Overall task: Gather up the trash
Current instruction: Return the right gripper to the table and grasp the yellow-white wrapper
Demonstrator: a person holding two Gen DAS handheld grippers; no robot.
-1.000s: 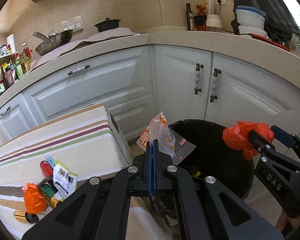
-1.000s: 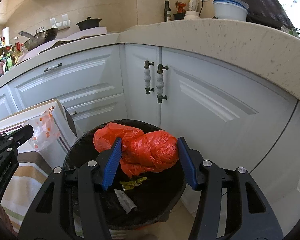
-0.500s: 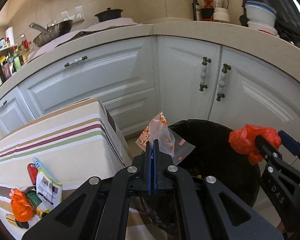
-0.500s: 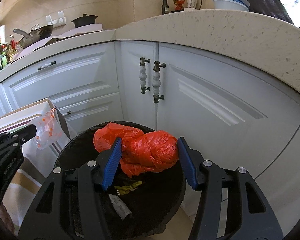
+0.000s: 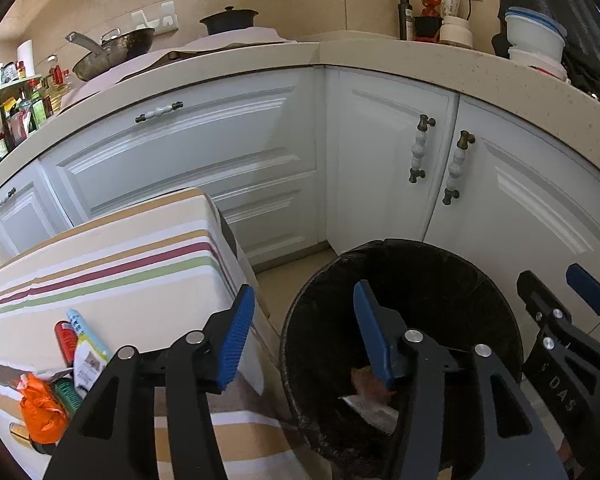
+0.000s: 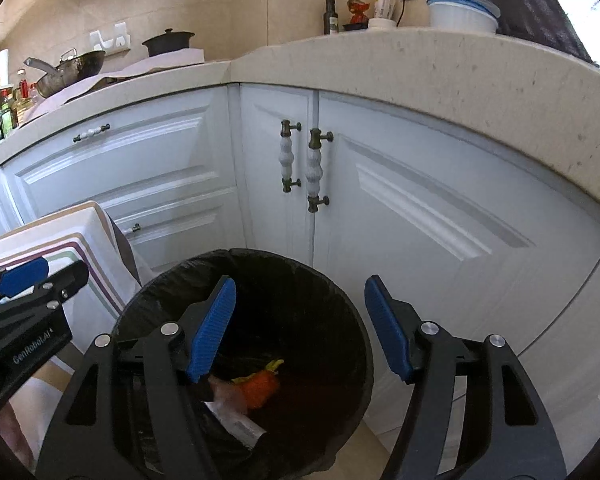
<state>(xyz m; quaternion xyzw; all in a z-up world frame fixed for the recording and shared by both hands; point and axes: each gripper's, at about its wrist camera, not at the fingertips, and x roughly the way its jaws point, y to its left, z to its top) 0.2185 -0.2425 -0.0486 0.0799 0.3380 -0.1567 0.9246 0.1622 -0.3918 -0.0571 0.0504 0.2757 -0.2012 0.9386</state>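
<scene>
The black-lined trash bin (image 5: 496, 304) (image 6: 340, 296) stands on the floor by the white cabinets. My left gripper (image 5: 304, 336) is open and empty, above the bin's left rim. My right gripper (image 6: 300, 328) is open and empty over the bin's mouth; it also shows in the left wrist view (image 5: 560, 300). The orange plastic bag (image 6: 260, 388) and a clear wrapper (image 6: 228, 396) lie at the bottom of the bin. More trash stays on the striped table (image 5: 100, 248): an orange wad (image 5: 40, 408), a paper label (image 5: 88, 364), a red tube (image 5: 65, 340).
White cabinet doors with knobbed handles (image 6: 300, 164) stand right behind the bin. The countertop (image 5: 420, 56) carries a wok (image 5: 112, 48), a pot, bottles and stacked white bowls (image 5: 534, 40). A knife blade (image 5: 0, 372) lies at the table's left edge.
Both grippers opened. The clear wrapper left my left gripper and the orange bag left my right one; both now lie inside the bin.
</scene>
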